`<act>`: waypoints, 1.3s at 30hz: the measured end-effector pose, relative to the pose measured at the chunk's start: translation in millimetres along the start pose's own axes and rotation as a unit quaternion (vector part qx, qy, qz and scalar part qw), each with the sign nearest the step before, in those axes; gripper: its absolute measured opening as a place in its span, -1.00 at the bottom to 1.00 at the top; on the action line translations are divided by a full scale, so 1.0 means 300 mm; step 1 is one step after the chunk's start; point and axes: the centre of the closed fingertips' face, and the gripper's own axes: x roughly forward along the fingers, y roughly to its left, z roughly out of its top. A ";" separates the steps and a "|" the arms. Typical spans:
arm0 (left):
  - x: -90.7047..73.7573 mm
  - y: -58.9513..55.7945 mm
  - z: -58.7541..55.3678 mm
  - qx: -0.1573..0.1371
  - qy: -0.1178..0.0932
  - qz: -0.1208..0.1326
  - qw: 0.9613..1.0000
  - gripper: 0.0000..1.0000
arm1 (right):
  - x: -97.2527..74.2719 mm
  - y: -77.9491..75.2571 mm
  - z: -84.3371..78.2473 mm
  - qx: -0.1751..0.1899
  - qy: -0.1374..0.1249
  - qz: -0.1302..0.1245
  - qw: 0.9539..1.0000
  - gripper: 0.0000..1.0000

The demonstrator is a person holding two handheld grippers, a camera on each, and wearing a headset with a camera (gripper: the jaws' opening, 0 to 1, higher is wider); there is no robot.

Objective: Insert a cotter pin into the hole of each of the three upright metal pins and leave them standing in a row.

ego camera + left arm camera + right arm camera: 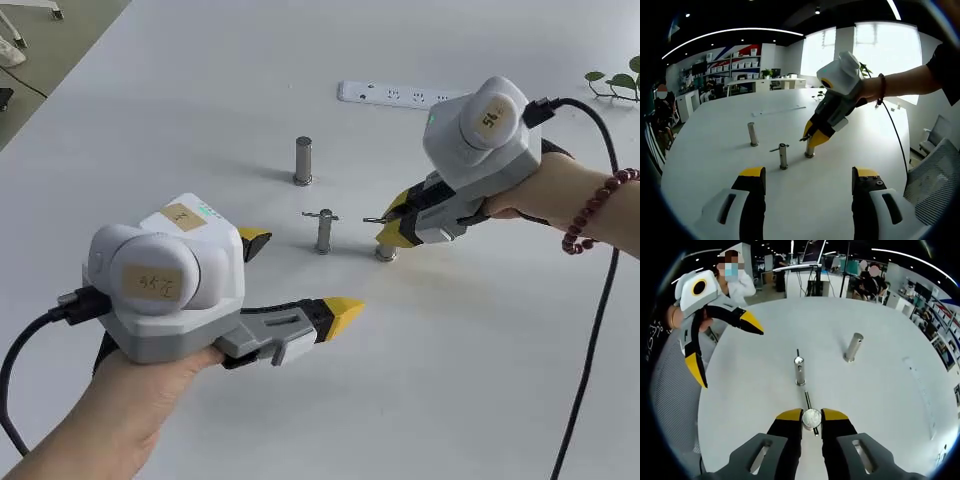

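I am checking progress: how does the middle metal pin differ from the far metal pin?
The middle metal pin carries a cotter pin through its top; the far metal pin has none. The middle metal pin stands beside the right gripper; the far metal pin stands apart, at the row's end. Both stand upright on the white table.

The left hand (150,375) grips the left gripper (300,273) low and near the body, forearm coming in from the lower left, its yellow-tipped jaws spread wide apart and holding nothing. The right hand (535,190) reaches in from the right with the wrist bent, tilting the right gripper (392,232) downward; its jaws are drawn close on either side of a metal pin (811,418).
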 end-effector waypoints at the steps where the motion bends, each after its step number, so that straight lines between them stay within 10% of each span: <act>1: 0.000 0.000 -0.001 0.000 0.000 0.000 1.000 0.39 | 0.002 -0.003 0.000 0.000 0.000 0.000 1.000 -0.83; 23: 0.000 -0.005 -0.007 -0.001 0.006 -0.004 1.000 0.40 | 0.000 0.017 -0.024 0.006 0.006 0.007 1.000 -0.71; 39: -0.009 0.004 0.002 -0.002 0.000 0.001 1.000 0.48 | -0.018 -0.005 0.041 0.076 -0.043 0.011 0.996 -0.47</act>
